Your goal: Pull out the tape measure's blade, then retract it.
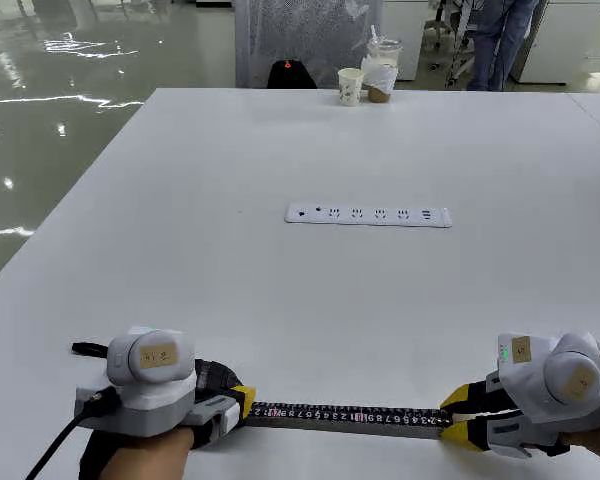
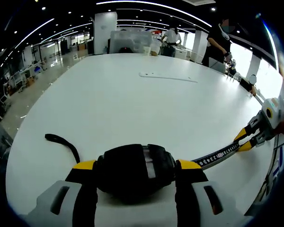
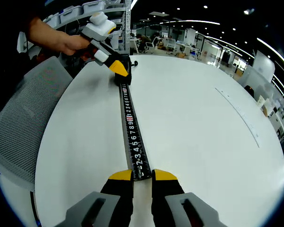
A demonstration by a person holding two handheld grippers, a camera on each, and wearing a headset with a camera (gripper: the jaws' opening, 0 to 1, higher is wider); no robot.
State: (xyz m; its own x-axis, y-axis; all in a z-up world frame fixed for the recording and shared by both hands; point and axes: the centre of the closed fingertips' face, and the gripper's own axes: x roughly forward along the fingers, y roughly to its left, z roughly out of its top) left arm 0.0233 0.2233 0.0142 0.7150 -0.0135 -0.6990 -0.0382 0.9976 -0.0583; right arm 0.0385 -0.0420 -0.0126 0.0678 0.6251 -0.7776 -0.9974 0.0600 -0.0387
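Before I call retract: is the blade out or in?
Out. The blade spans from the case in the left gripper to the right gripper.

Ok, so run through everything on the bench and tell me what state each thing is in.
Tape measure case: gripped from both sides
Blade: pulled out, lying flat
Left gripper: shut on the case
Right gripper: shut on the blade's tip
Power strip: flat, nothing plugged in
Paper cup: upright, far edge
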